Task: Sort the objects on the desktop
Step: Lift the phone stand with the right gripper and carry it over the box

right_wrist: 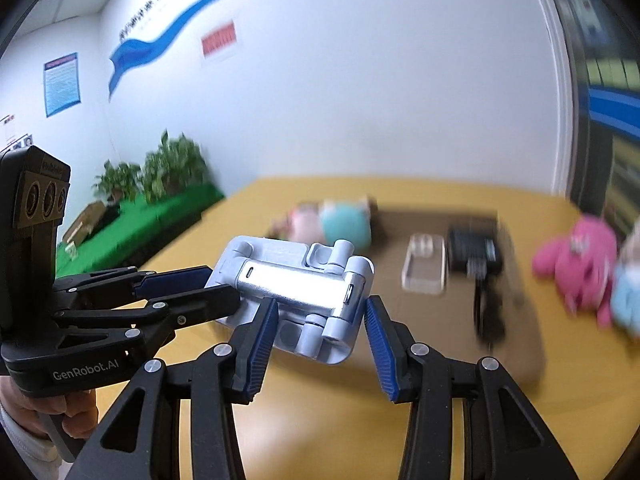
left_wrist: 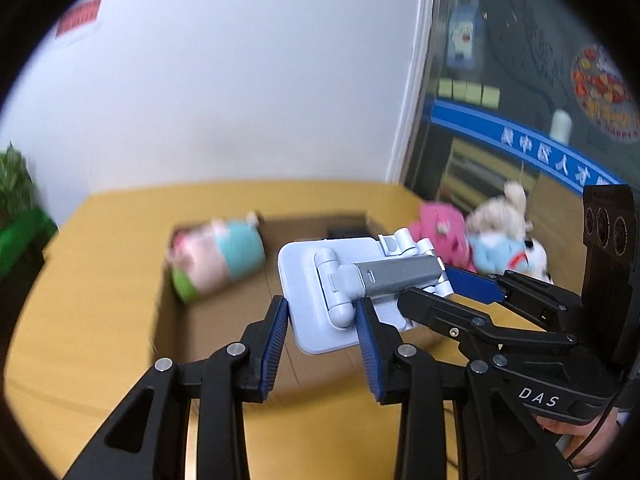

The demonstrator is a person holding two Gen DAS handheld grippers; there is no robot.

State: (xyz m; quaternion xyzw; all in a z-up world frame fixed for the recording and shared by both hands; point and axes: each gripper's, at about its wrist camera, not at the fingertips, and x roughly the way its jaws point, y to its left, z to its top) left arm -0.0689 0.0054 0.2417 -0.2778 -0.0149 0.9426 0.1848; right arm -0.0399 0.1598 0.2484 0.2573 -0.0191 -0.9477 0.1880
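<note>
Folding phone stand point(left_wrist: 316, 300), pale blue-grey with a silver hinged arm point(left_wrist: 396, 276), held in the air above the brown box point(left_wrist: 280, 368) that lies on the yellow desk point(left_wrist: 100, 264). In the left wrist view the stand sits directly ahead of the left gripper point(left_wrist: 322, 334), between its blue pads, which flank the plate's near end; whether they press on it or merely bracket it cannot be told. The right gripper point(left_wrist: 452, 288) enters from the right and its fingers close around the silver arm's far end. In the right wrist view the stand point(right_wrist: 296, 300) lies between that gripper's own pads point(right_wrist: 320, 336), with a visible gap at the right pad, while the left gripper point(right_wrist: 200, 288) comes in from the left and meets the plate's left edge. Both are thus equally near; the stand is shared between them. Its long axis, as seen by the left camera, runs along the silver arm, from lower left up to the right, roughly level and tilted slightly toward the camera, hinge side up. The coming move, judged from this, is a lowering into the box. Inside the box lie a pastel plush point(left_wrist: 216, 256), a clear case point(right_wrist: 424, 264) and a black adapter point(right_wrist: 474, 252); a pink plush point(right_wrist: 576, 264) and a white-and-blue plush point(left_wrist: 504, 240) rest on the desk to the right.
</note>
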